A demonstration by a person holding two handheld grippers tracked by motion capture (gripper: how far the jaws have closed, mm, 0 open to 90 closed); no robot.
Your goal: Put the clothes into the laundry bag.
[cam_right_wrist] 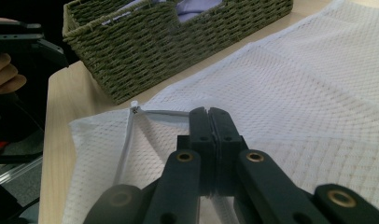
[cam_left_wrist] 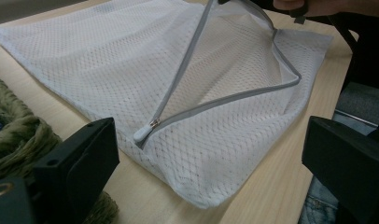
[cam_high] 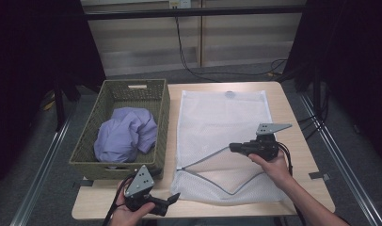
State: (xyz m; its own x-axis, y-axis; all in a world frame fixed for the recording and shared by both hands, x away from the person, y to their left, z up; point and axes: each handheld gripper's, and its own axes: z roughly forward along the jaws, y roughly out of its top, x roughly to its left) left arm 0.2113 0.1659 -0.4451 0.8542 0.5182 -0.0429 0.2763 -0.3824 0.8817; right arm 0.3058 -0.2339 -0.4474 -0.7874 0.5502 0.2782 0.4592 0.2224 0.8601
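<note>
Your right gripper (cam_high: 232, 147) is pinched closed on the upper zipper edge of the white mesh laundry bag (cam_high: 217, 122), lying flat at table centre, mouth gaping. Left gripper (cam_high: 174, 197), 7 o'clock, jaws apart, empty. Light wood table (cam_high: 299, 141); woven basket (cam_high: 88, 150) at 9 o'clock.

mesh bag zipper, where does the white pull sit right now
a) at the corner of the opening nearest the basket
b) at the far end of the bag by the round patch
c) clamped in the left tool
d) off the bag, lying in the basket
a: the white pull rests at the corner of the mesh bag nearest the basket, and the grey zipper runs open from there.
</note>
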